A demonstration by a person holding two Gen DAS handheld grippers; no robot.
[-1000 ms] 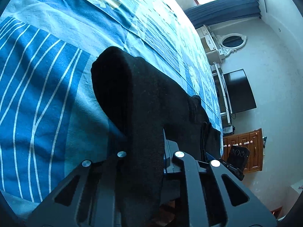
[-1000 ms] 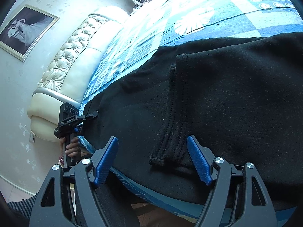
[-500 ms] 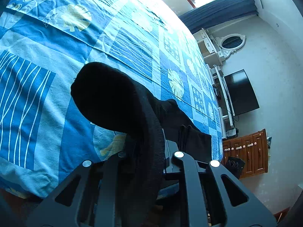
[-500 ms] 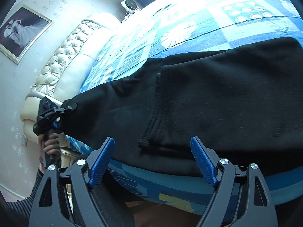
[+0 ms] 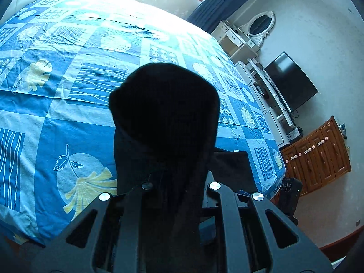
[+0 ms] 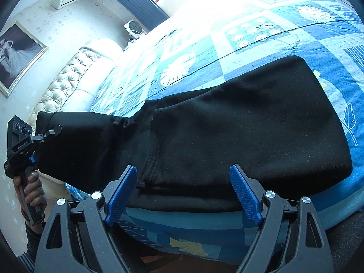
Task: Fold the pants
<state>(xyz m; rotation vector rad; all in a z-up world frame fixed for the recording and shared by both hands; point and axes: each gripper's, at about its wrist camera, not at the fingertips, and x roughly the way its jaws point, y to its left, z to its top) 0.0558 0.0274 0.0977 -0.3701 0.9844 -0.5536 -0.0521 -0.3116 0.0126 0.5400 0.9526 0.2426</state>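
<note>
Black pants point(image 6: 250, 132) lie along the near edge of a bed with a blue patterned cover point(image 6: 273, 38). One end of them is lifted off the bed at the left, where my left gripper point(image 6: 49, 134) is shut on it, with a person's hand point(image 6: 31, 188) around the handle. In the left wrist view that held cloth point(image 5: 163, 113) bulges up over the left gripper point(image 5: 178, 183) and hides its fingertips. My right gripper point(image 6: 182, 193) stands open at the bed's near edge. Its blue pads point(image 6: 120, 193) sit wide apart, just short of the pants' hem, pressing on nothing.
A cream tufted headboard point(image 6: 68, 79) closes the bed's far left end. Past the bed's other end stand a white dressing table with an oval mirror point(image 5: 259, 25), a dark TV point(image 5: 291, 82) and a brown wooden cabinet point(image 5: 318, 157). A framed picture point(image 6: 18, 54) hangs on the wall.
My left gripper has risen and swung along the bed, lifting the pants' end off the cover. My right gripper has drawn back from the pants and its jaws have spread slightly wider.
</note>
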